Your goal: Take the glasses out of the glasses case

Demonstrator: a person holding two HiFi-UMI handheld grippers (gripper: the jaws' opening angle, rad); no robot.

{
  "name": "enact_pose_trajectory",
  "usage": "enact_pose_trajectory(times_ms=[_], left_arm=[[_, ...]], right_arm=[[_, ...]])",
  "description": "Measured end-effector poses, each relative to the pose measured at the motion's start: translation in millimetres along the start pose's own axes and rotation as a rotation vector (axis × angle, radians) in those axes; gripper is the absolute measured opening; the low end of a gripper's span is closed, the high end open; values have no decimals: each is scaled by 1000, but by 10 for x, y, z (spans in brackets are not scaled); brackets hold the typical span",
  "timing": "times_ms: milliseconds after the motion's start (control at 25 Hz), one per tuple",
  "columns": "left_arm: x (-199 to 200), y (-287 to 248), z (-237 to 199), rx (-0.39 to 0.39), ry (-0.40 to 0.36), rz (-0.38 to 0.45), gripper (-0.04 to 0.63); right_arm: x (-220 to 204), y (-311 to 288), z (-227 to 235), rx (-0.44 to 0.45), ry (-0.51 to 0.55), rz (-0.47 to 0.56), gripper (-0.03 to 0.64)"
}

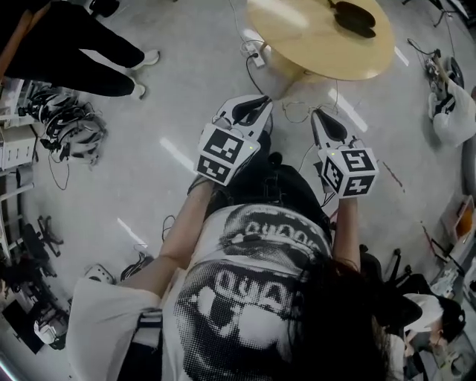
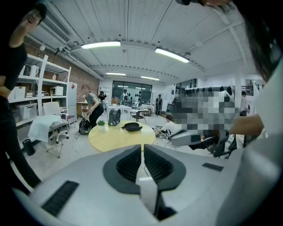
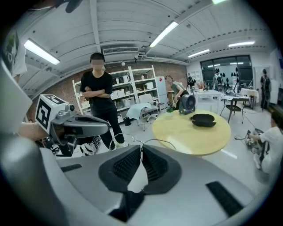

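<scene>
A black glasses case (image 1: 355,18) lies shut on a round yellow table (image 1: 312,48) ahead of me. The left gripper view shows the case (image 2: 132,127) small and far off. In the right gripper view the case (image 3: 203,119) sits on the table (image 3: 185,137) well beyond the jaws. My left gripper (image 1: 261,101) and right gripper (image 1: 317,114) are held side by side in the air over the floor, short of the table. Both point at it. Each has its jaws closed tip to tip with nothing between them. The glasses are not visible.
A person in black (image 3: 101,97) stands with arms crossed left of the table. A fan (image 3: 187,103) stands at the table's far edge. Cables (image 1: 297,111) and a power strip (image 1: 255,52) lie on the floor before the table. Another person (image 3: 265,150) sits on the floor at right.
</scene>
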State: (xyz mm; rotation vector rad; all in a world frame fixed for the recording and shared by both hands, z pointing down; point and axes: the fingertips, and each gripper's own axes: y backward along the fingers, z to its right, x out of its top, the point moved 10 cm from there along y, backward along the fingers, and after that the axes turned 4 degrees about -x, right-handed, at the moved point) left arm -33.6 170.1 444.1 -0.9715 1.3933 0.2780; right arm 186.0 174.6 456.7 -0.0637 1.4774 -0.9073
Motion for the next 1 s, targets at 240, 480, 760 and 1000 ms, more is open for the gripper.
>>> enact_pose_trajectory(times_ms=[240, 480, 760, 1000], left_arm=[[-66, 18, 66, 11, 8, 0, 26], [-79, 26, 84, 20, 8, -1, 26], [-43, -9, 105, 15, 0, 2, 26], [-45, -65, 101, 5, 1, -16, 26]], right_arm=[[-76, 4, -27, 19, 14, -12, 15], [-103, 7, -26, 26, 19, -19, 15], [-93, 19, 11, 22, 18, -15, 15], [-108, 9, 28, 22, 2, -16, 17]])
